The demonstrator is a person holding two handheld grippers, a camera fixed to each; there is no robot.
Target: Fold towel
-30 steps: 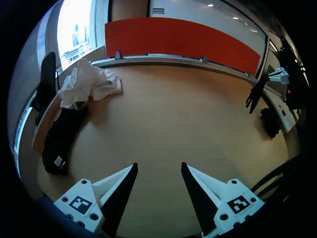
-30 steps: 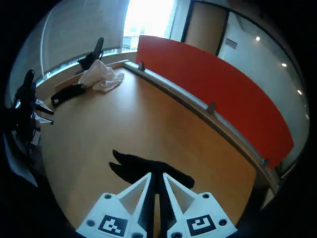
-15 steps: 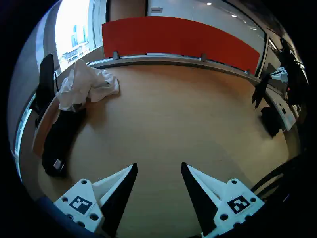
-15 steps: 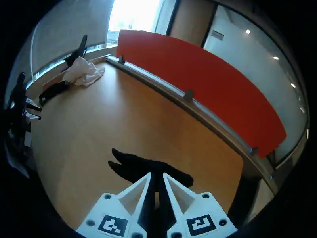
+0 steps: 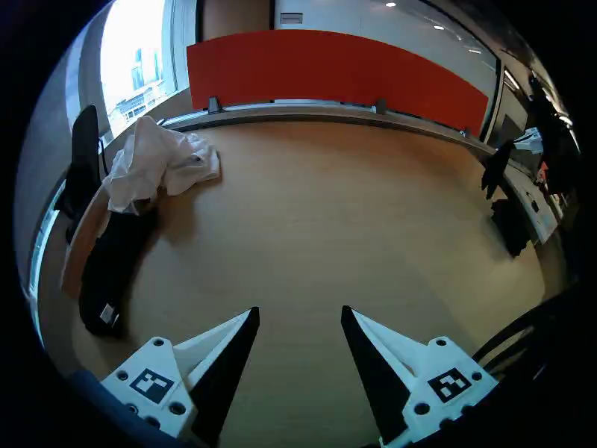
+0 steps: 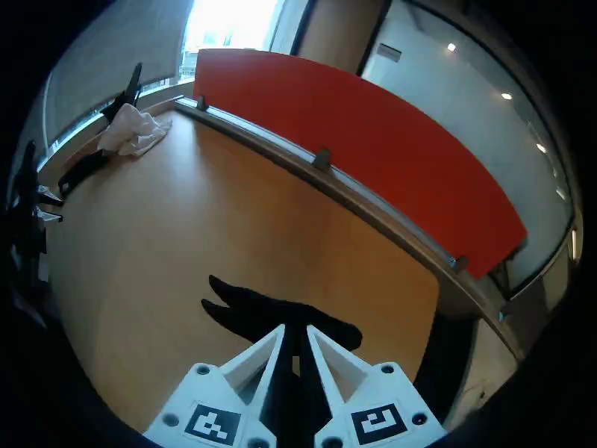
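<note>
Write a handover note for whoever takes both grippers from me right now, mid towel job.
Left gripper: open, empty, above the wooden table.
Right gripper: shut on a black cloth that hangs from it.
A crumpled white cloth and a dark cloth lie at the table's far left corner.
Done: nothing looks folded.
Left: probably lay the held cloth flat, then fold it.

Daylight from the overexposed window [image 5: 142,63] glares at upper left, the worktop [image 5: 336,224] is evenly lit and sharp, edges bend strongly.
</note>
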